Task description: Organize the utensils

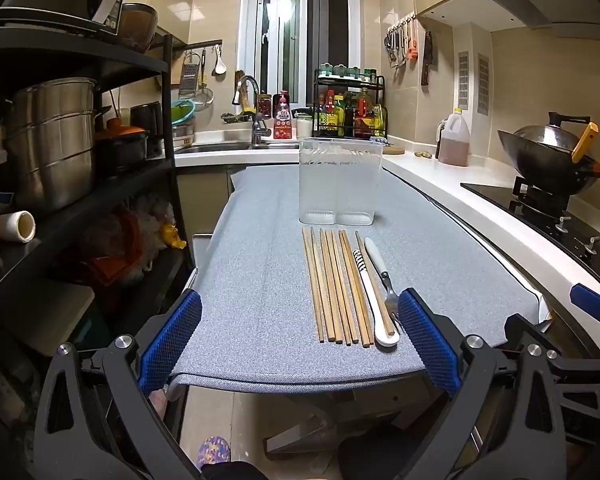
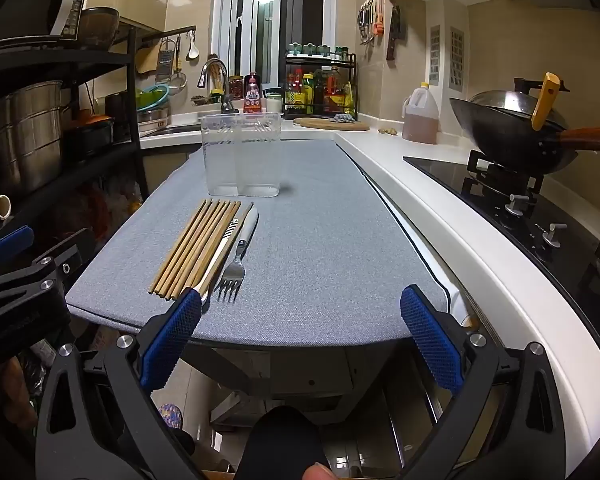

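Observation:
Several wooden chopsticks (image 1: 336, 286) lie side by side on the grey table mat (image 1: 260, 280), with a white spoon (image 1: 376, 300) and a white-handled fork (image 1: 380, 272) to their right. A clear two-compartment holder (image 1: 339, 182) stands upright and empty just beyond them. My left gripper (image 1: 300, 336) is open at the near table edge, left of the utensils. In the right wrist view the chopsticks (image 2: 198, 246), spoon (image 2: 216, 258), fork (image 2: 236, 260) and holder (image 2: 242, 154) lie left of centre. My right gripper (image 2: 300, 332) is open and empty at the near edge.
A white counter (image 2: 400, 168) runs along the right with a gas hob and a wok (image 2: 512, 128). An oil jug (image 2: 420, 114) and a spice rack (image 2: 320, 88) stand at the back. A black shelf with steel pots (image 1: 52, 140) stands on the left.

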Tool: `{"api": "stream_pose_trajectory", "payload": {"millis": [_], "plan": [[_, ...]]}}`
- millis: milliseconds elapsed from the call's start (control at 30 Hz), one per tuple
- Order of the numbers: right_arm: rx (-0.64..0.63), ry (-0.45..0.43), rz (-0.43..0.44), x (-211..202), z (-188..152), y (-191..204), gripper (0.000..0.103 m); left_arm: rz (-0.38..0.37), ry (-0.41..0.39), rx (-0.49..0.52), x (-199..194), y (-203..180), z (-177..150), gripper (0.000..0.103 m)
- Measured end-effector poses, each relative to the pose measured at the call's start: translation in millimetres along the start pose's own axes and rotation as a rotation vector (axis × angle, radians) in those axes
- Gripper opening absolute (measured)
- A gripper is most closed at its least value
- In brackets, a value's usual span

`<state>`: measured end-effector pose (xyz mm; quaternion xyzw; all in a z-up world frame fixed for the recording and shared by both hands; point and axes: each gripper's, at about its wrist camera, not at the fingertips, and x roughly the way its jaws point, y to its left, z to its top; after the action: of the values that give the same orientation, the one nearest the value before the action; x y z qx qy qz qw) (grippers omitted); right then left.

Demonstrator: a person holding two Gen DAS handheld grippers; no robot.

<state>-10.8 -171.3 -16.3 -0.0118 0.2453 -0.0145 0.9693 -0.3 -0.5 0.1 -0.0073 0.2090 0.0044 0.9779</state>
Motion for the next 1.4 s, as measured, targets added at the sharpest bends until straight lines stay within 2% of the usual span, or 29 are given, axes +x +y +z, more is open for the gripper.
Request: {"api": "stream_pose_trajectory", "payload": {"millis": [1400], "plan": [[0.002, -0.018, 0.005, -7.5, 3.7, -1.0, 0.098, -0.002, 0.01, -0.003, 5.8, -1.7, -9.1, 0.095]]}}
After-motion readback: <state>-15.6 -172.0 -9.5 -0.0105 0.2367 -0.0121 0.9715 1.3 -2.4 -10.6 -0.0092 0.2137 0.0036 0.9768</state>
